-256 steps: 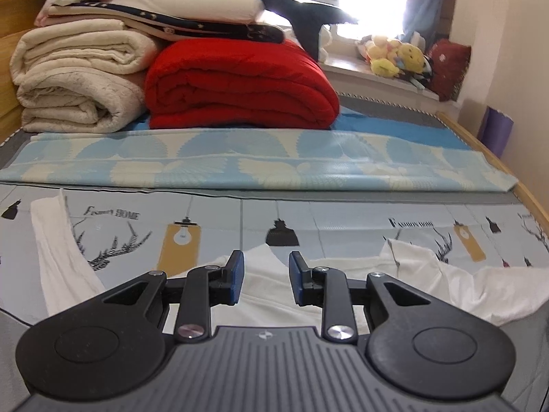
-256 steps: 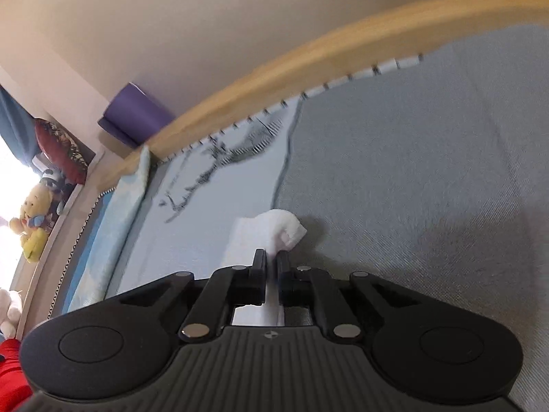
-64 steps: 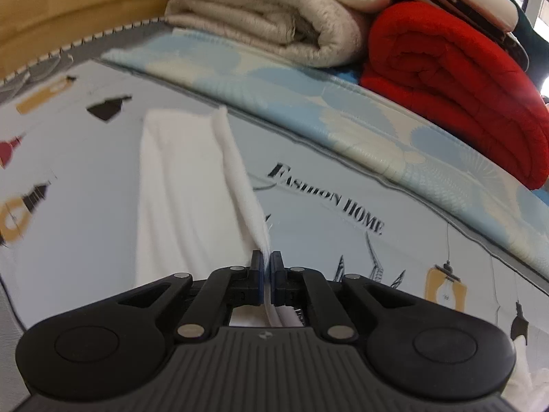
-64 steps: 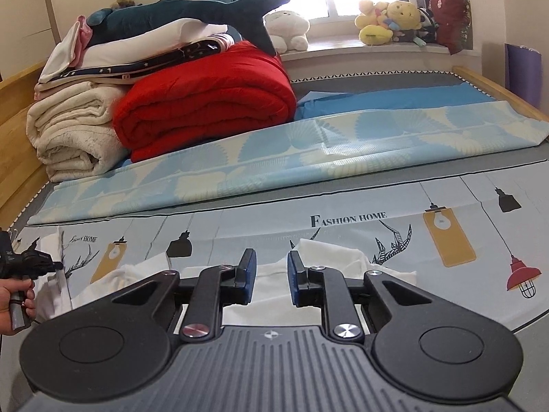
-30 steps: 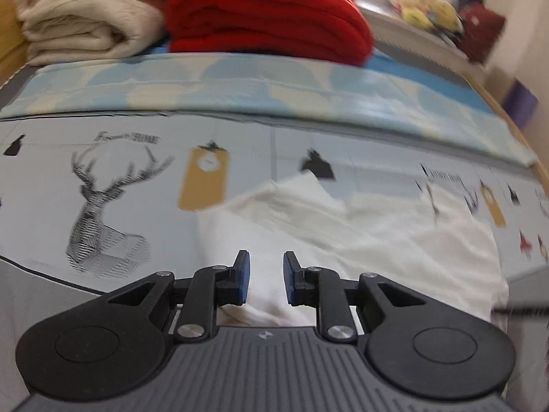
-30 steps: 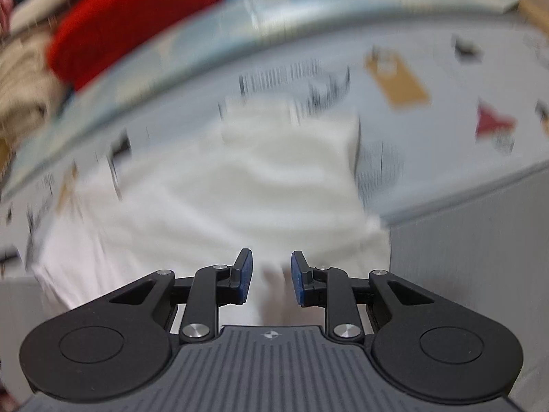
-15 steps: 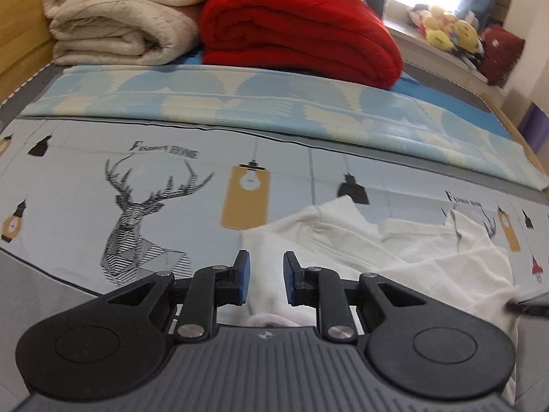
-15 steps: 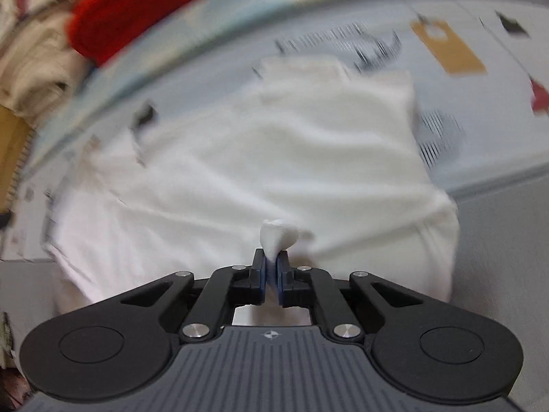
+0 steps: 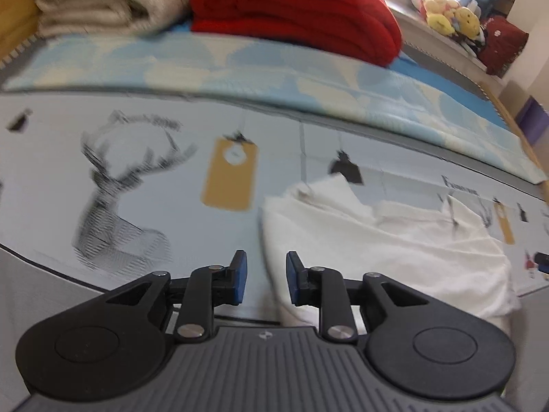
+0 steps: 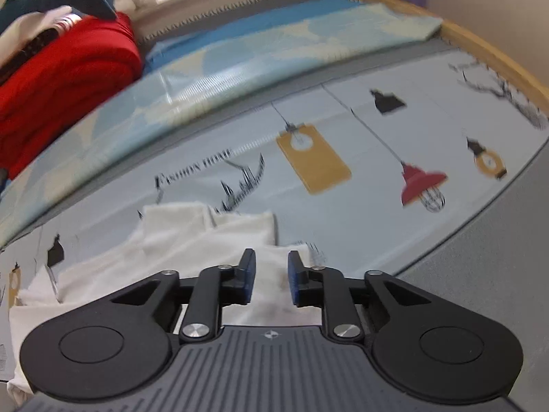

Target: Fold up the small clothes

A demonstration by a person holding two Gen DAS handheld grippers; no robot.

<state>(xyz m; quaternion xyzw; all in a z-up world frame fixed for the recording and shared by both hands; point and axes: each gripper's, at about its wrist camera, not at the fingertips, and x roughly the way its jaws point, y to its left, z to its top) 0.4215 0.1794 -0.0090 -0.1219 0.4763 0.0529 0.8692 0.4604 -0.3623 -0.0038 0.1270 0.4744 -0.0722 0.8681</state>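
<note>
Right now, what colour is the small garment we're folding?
Plain white garment, no print visible; the left wrist view shows it best.

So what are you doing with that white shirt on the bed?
A person is folding a small white shirt on a printed bedsheet, with a gripper in each hand. The right gripper has just been opening and now hangs open above the shirt's right side, with nothing pinched. The left gripper is open too, its jaws either side of the shirt's left edge, not squeezing it. The shirt looks partly folded.
</note>
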